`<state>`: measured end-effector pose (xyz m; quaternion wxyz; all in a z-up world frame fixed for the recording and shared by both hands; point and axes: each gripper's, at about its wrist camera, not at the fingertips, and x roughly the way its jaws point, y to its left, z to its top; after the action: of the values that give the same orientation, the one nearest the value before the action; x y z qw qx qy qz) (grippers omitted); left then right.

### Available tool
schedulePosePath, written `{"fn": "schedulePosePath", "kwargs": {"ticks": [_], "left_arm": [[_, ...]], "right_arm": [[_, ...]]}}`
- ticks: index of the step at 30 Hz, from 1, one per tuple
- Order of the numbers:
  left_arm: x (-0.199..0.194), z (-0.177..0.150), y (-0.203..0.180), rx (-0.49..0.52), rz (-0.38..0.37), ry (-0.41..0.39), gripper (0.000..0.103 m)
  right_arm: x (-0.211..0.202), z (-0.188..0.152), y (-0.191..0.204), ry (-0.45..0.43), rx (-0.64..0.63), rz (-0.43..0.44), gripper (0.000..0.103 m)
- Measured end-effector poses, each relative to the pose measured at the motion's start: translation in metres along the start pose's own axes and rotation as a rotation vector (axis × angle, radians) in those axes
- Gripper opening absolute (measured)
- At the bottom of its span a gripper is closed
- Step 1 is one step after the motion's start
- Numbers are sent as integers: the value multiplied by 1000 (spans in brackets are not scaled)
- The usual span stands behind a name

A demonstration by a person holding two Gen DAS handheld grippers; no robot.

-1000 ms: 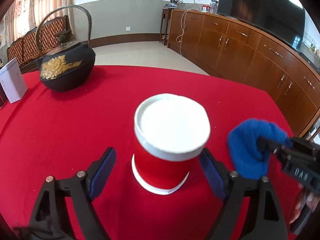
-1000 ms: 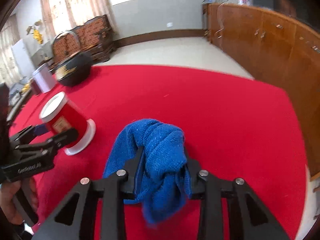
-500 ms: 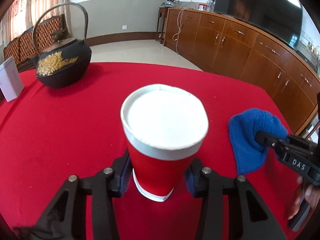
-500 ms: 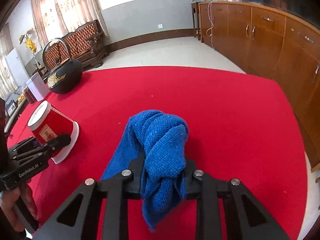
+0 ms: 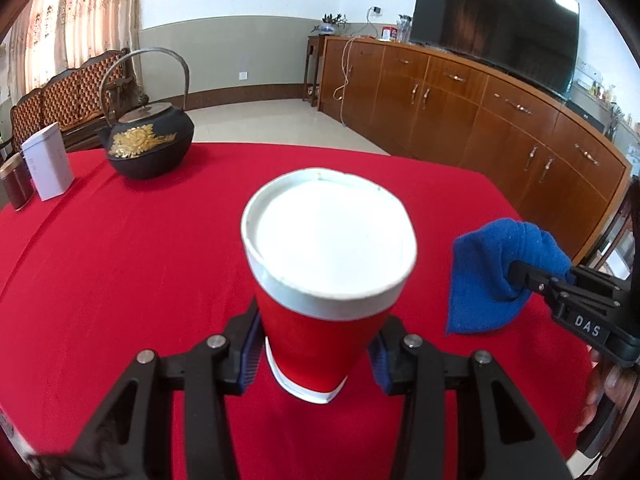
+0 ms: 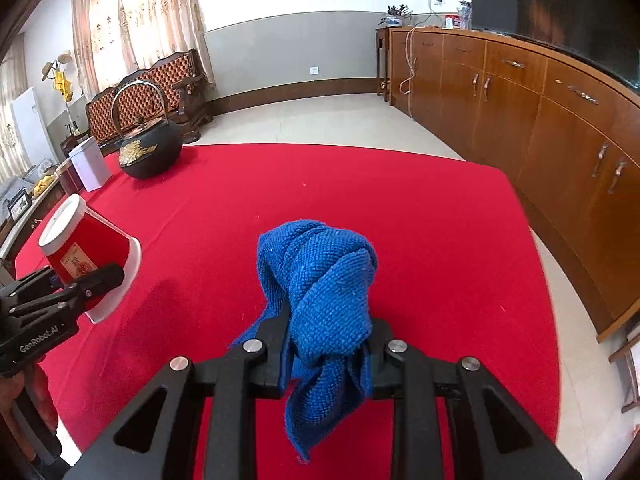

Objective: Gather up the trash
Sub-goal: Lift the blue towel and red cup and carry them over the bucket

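Note:
A red paper cup point(image 5: 328, 240) with white bands hangs upside down above the red tablecloth point(image 5: 120, 260), tilted off the cloth. My left gripper point(image 5: 316, 344) is shut on its red wall, one blue pad on each side. In the right wrist view the same cup point(image 6: 88, 244) sits at the far left in the left gripper point(image 6: 80, 280). A bunched blue cloth point(image 6: 324, 280) is pinched in my right gripper point(image 6: 326, 344), its corner dangling below the jaws. The left wrist view shows that cloth point(image 5: 492, 272) at the right, lifted.
A black iron teapot point(image 5: 150, 144) with gold flowers stands at the table's far left, beside a white box point(image 5: 48, 164) and a dark tin point(image 5: 16, 184). Wooden cabinets point(image 5: 480, 120) line the right wall under a television. The table's edge runs close on the right.
My left jaws closed on the cup, then lifted and tilted it off the cloth. The right gripper rose with the blue cloth, whose hanging corner left the table.

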<state>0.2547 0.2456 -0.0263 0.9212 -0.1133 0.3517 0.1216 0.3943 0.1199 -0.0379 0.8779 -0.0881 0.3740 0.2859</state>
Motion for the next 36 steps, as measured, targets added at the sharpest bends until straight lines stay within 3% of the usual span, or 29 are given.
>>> {"fn": "schedulePosePath", "kwargs": {"ticks": [14, 27, 36], "left_arm": [[-75, -50, -33, 24, -30, -27, 46], [-104, -78, -64, 78, -94, -31, 46], [-116, -87, -103, 143, -187, -46, 46]], "right_arm": [[-108, -73, -16, -29, 63, -59, 27], [-182, -131, -24, -57, 106, -118, 27], [-226, -157, -44, -88, 161, -188, 27]]}}
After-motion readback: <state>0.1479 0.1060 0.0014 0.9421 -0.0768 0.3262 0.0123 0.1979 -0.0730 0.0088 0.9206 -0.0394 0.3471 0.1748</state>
